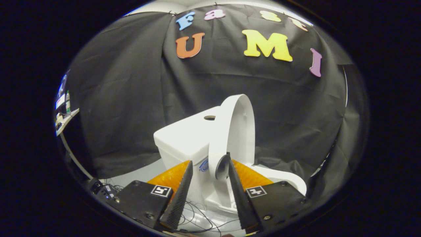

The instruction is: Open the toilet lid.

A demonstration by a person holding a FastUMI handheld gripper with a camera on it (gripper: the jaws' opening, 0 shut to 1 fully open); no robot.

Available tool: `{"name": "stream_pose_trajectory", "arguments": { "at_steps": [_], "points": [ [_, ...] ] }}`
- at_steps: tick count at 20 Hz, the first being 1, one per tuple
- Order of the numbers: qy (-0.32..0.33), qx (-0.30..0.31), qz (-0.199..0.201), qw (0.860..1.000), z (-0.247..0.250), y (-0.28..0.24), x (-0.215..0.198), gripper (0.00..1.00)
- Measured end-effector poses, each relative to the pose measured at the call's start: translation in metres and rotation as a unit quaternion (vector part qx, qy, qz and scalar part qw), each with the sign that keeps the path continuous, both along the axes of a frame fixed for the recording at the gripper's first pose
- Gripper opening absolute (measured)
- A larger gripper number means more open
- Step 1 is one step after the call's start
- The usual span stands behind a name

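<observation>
**Count check, gripper view**

- 1 toilet, white.
- 1 toilet lid, raised and standing near upright against the tank.
- 1 tank, with 1 round hole in its top.
- 1 bowl rim, partly visible beyond the right finger.
- 1 claw with 2 fingers, spread apart (lid edge sits between them, can't tell if either touches it).
- 2 square tag markers, one per finger mount.
- Thin cables on the floor under the fingers: several, tangled, exact count not readable.
- 1 shelf off to the left with a few small items, too small to count.
</observation>
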State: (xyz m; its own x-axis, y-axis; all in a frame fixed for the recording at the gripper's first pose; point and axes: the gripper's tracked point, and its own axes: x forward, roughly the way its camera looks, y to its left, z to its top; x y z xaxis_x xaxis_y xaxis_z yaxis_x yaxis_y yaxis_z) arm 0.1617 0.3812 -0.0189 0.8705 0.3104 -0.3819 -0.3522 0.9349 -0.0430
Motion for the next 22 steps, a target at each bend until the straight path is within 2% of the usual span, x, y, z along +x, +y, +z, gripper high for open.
{"name": "stream_pose_trajectory", "arguments": {
  "at_steps": [2, 7, 11, 16, 20, 22],
  "points": [
    [-0.009, 0.01, -0.006, 1.0, 0.005, -0.007, -0.003, 0.82],
    [-0.013, 0.037, -0.017, 0.999, 0.006, -0.037, -0.011, 0.83],
    [-0.015, 0.04, -0.052, 0.998, 0.001, -0.079, -0.014, 0.83],
    [-0.053, 0.027, -0.069, 0.996, 0.017, -0.116, -0.025, 0.83],
    [-0.068, 0.027, -0.082, 0.994, 0.019, -0.152, -0.039, 0.99],
    [-0.072, 0.028, -0.088, 0.993, 0.017, -0.171, -0.047, 0.99]
  ]
}}
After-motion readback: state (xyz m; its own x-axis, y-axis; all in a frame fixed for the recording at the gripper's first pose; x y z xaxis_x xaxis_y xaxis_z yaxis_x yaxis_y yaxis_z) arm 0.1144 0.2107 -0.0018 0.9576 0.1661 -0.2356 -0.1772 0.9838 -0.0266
